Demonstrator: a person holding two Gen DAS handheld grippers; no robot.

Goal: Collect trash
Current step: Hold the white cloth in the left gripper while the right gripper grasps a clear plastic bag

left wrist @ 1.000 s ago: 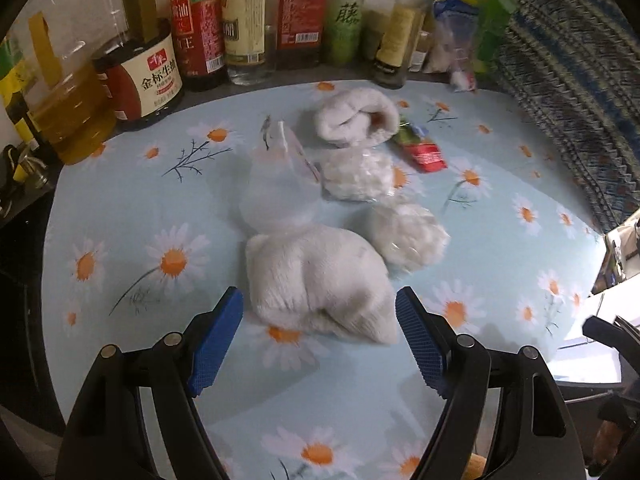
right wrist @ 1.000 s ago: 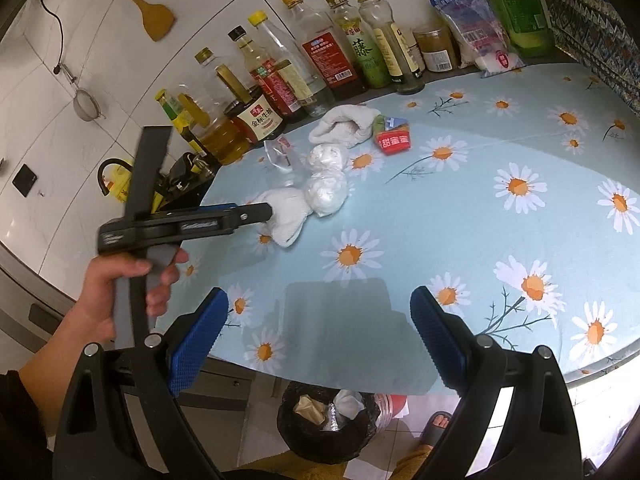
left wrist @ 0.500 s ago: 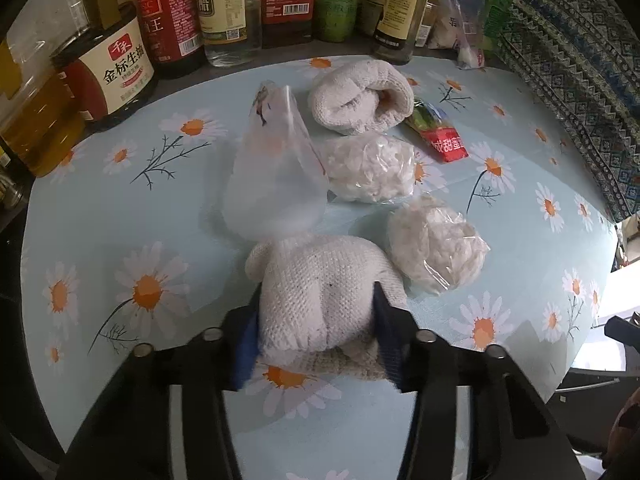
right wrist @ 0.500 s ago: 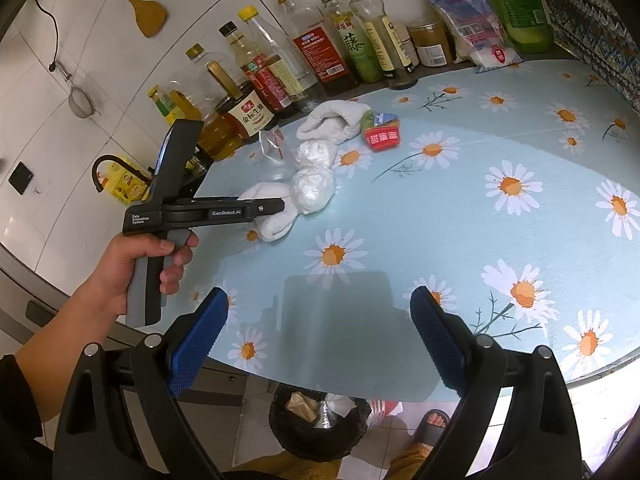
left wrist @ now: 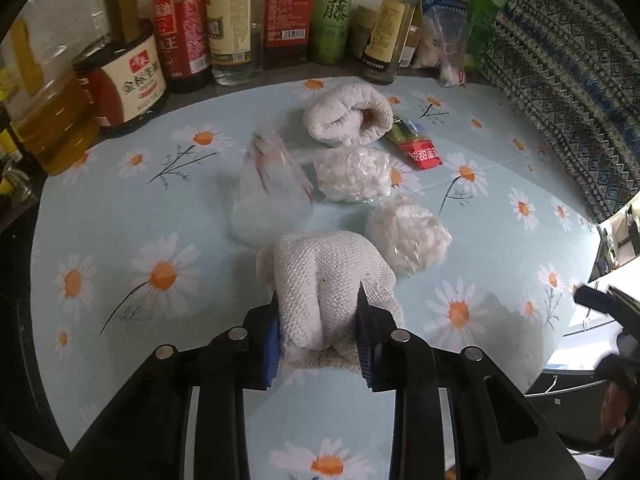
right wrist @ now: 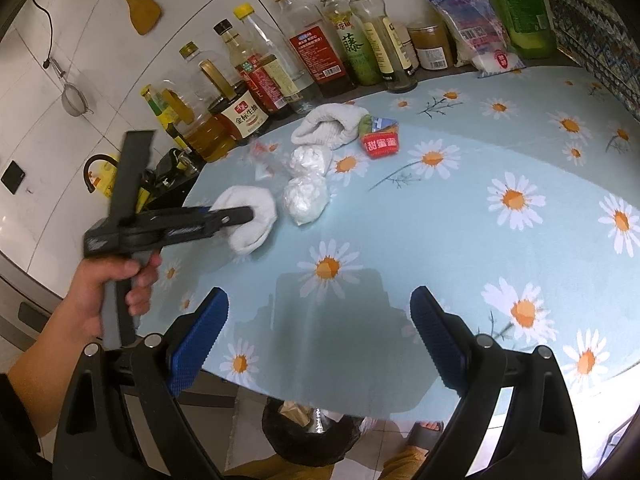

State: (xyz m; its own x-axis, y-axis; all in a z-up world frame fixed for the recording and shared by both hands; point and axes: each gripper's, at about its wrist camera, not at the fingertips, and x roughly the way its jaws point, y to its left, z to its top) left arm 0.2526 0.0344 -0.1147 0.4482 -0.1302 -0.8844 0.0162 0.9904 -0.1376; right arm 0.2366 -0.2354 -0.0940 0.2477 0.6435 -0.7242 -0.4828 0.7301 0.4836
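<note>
Left claw clamped around soft, light, squashy white knitted cloth wad, best pinched mid-bulge; right claw wide, empty.

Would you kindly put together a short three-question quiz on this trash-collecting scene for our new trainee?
1. True or false: the left tool is shut on the white knitted cloth.
2. Which sits nearest the red packet? A) rolled white cloth B) trash bin C) wooden spatula
3. Fill in: the right tool is ____, holding nothing.

Key: 1 true; 2 A; 3 open.
</note>
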